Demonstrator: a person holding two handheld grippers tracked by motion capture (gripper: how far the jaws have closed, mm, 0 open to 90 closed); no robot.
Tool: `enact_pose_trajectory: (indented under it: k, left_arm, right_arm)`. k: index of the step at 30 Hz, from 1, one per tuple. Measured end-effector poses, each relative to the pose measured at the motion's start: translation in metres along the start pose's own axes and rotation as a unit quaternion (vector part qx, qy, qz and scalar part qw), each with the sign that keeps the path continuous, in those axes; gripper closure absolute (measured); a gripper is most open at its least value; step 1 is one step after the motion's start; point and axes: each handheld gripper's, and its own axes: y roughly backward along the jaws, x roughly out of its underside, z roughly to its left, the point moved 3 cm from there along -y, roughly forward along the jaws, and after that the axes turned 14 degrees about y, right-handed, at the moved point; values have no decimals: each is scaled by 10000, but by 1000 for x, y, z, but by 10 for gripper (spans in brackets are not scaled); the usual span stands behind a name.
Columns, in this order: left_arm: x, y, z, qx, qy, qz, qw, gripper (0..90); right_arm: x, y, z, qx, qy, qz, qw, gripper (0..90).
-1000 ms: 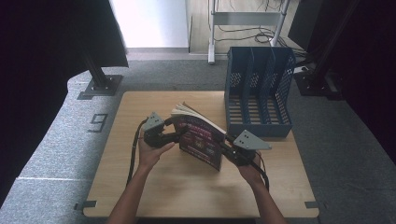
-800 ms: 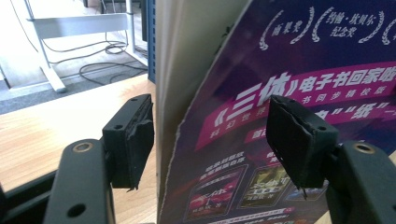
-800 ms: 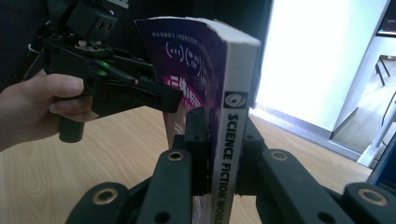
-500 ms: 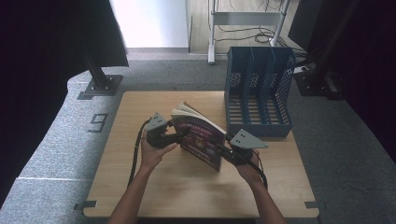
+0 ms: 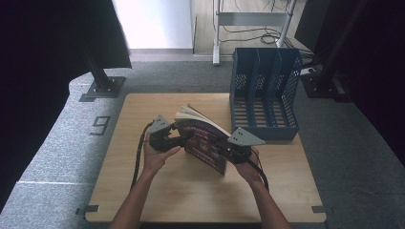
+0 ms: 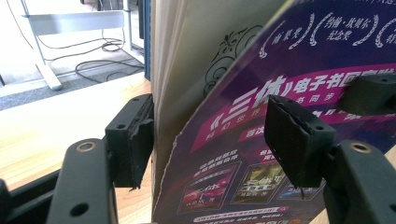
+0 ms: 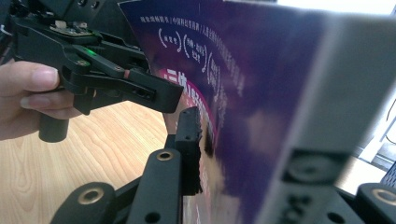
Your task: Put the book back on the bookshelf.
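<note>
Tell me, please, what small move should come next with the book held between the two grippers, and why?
Probably close the left hand-held gripper on the book: its jaws straddle the pages and purple cover with gaps on both sides, so it grips nothing yet. The right hand-held gripper looks pressed on the cover, and the blue file rack stands just behind.

black two-jaw grippers [image 5: 184,138] with grey three-cornered plates, brass screws, trailing black cables.

A light wooden table [image 5: 157,191] stands on grey carpet [image 5: 57,148]. Black curtains [image 5: 43,52] hang left; a white metal frame [image 5: 248,19] and cables, possibly power leads, sit beyond in bright light.
</note>
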Motion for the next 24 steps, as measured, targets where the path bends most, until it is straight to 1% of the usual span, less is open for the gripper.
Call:
enact_pose_trajectory:
  k: [4,9,14,16,17,18,20,23,24]
  left_arm:
    - [0,0,0,-24,-5,6,10000,343]
    - [2,2,0,-48,-12,7,10000,341]
    - [8,5,3,-84,35,38,10000,335]
    - [12,8,7,-129,83,25,9999,335]
    - [12,8,7,-129,83,25,9999,335]
    - [15,10,10,-143,145,44,9998,334]
    - [18,13,11,-105,211,66,9997,330]
    - [22,15,11,-128,175,113,9997,326]
    - [25,17,12,-150,174,139,9996,326]
  right_arm:
    - [1,-2,0,-2,4,34,10000,763]
    - [2,-2,-2,-27,-139,-7,9999,796]
    - [2,-2,-1,24,-180,-27,9998,807]
    - [2,-2,-1,47,-200,-42,9998,809]
    - [2,-2,-1,47,-200,-42,9998,809]
    - [2,-3,0,14,-230,-67,9997,809]
    - [2,-2,0,14,-238,-70,9997,810]
    - [2,-2,-1,15,-241,-69,9997,810]
    - [2,-3,-1,32,-246,-66,9997,810]
